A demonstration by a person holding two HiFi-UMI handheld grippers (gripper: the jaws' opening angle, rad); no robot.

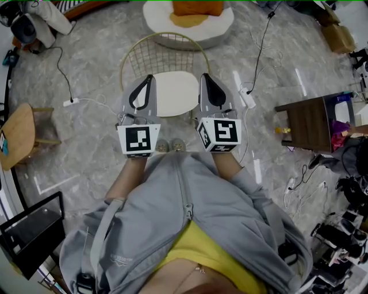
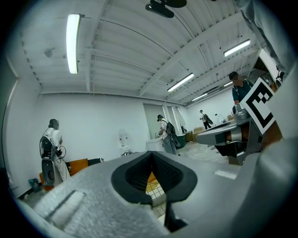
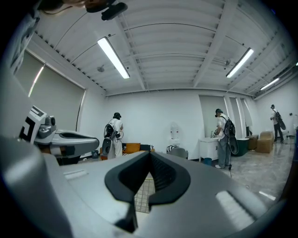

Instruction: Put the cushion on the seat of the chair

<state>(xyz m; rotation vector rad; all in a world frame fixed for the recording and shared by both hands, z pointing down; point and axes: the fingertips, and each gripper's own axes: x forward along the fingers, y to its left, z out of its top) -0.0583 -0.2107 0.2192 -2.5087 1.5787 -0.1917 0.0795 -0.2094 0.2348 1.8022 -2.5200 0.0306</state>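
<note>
Both the left gripper (image 1: 149, 78) and right gripper (image 1: 204, 77) are closed and empty, held side by side over the chair (image 1: 175, 93), while the orange cushion (image 1: 197, 7) lies beyond it on a white pouf (image 1: 221, 27)

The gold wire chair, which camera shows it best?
The head view: it shows most of the chair from above, with its wire back and pale seat. Each gripper view catches only a small patch of what looks like its wire grid through the gap below the shut jaws.
</note>
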